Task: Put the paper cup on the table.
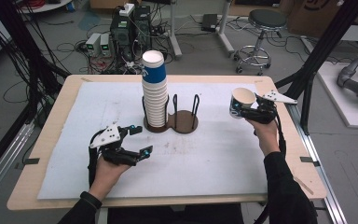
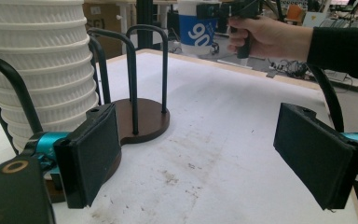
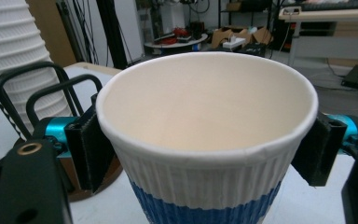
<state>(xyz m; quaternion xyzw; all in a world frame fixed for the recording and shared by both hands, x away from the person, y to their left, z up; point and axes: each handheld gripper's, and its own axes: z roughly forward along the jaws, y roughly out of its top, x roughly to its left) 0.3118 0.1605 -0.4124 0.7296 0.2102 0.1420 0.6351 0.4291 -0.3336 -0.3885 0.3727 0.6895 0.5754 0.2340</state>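
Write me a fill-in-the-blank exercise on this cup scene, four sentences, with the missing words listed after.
1. The right tongs grip a single paper ____ by its sides.
2. The stack of cups stands in the ____ bay of the wooden holder, seen from the high view.
3. The left tongs hold ____ between their pads.
4. The band on the held cup is coloured ____.

Missing words: cup; left; nothing; blue
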